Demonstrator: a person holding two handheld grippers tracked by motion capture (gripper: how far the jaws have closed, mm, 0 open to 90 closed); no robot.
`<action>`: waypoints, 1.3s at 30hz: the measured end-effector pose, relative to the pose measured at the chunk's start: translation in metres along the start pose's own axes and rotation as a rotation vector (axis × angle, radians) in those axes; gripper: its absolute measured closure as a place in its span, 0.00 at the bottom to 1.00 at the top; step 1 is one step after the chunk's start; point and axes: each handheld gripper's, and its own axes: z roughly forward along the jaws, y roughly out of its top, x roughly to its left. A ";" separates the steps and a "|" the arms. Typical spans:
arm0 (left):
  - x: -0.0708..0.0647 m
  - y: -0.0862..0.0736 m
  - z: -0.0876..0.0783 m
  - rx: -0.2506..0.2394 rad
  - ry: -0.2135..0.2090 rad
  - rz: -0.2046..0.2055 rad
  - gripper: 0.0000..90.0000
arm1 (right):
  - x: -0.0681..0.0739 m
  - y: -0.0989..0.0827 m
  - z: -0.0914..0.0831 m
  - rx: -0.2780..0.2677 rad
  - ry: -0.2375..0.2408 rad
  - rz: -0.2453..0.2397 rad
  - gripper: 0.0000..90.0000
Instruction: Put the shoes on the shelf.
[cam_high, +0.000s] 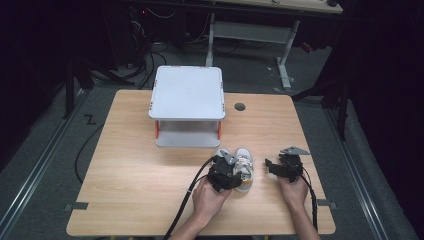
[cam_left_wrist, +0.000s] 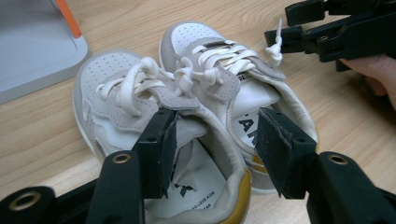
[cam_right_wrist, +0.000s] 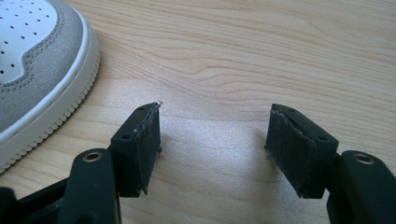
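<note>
**Left claw lining up on the pair of shoes**

On the wooden table (cam_high: 130, 165), before the grey shelf stand (cam_high: 187, 107), sits a small pair of shoes (cam_left_wrist: 187, 121). The left gripper (cam_left_wrist: 215, 154) straddles their touching inner collars, jaws apart, not yet pinching. Next: squeeze both collars together, then lift. The right gripper (cam_right_wrist: 212, 149) waits open over bare wood.

Lighting even on the work surface, surroundings dark.
Overhead light falls on the table (cam_high: 130, 200); soft shadow lies between the right gripper (cam_right_wrist: 212, 149) jaws. Close views sharp, high view slightly soft, room beyond unlit.
</note>
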 end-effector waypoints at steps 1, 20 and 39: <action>0.000 0.001 0.000 0.006 -0.002 -0.007 0.54 | 0.000 0.000 0.000 0.000 0.000 0.000 0.39; 0.003 0.008 0.024 0.096 -0.009 -0.052 0.61 | 0.002 -0.001 0.000 0.000 0.002 -0.005 0.39; 0.002 0.002 0.020 0.047 -0.010 0.066 0.90 | 0.002 -0.001 0.000 0.001 0.006 -0.009 0.38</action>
